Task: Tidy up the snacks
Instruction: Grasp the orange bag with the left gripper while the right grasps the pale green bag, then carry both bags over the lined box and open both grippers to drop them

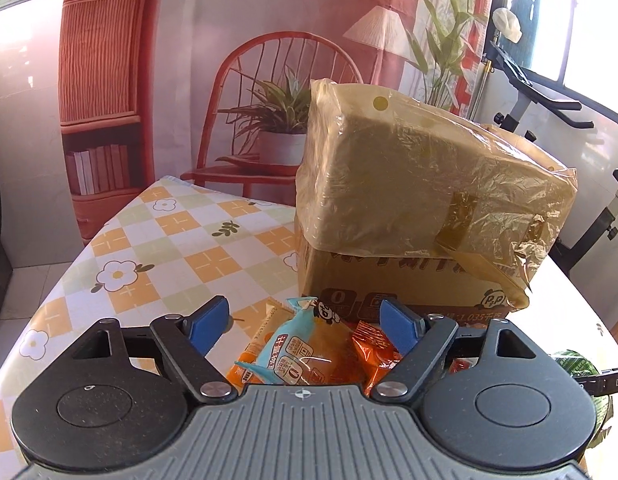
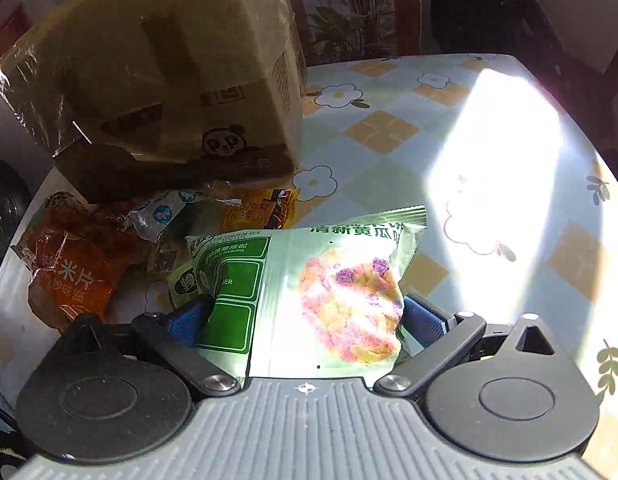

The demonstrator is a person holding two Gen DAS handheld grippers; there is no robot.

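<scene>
A cardboard box (image 1: 409, 248) partly wrapped in yellowish plastic film stands on the table; it also shows in the right wrist view (image 2: 169, 92). My left gripper (image 1: 305, 326) is open above a light blue snack packet (image 1: 293, 352) and orange packets (image 1: 373, 352) lying in front of the box. My right gripper (image 2: 305, 316) has its blue pads at both sides of a green snack bag (image 2: 309, 292) with a pink and yellow picture; the bag fills the gap between them. Orange packets (image 2: 69, 276), a blue-white packet (image 2: 161, 212) and a yellow one (image 2: 261, 208) lie by the box.
The table (image 1: 157, 240) has a checked flower-pattern cloth, also in the right wrist view (image 2: 389, 132), with a bright sun patch (image 2: 497, 176). A printed backdrop with a red chair (image 1: 269, 92) hangs behind. An exercise machine (image 1: 549, 100) stands at the right.
</scene>
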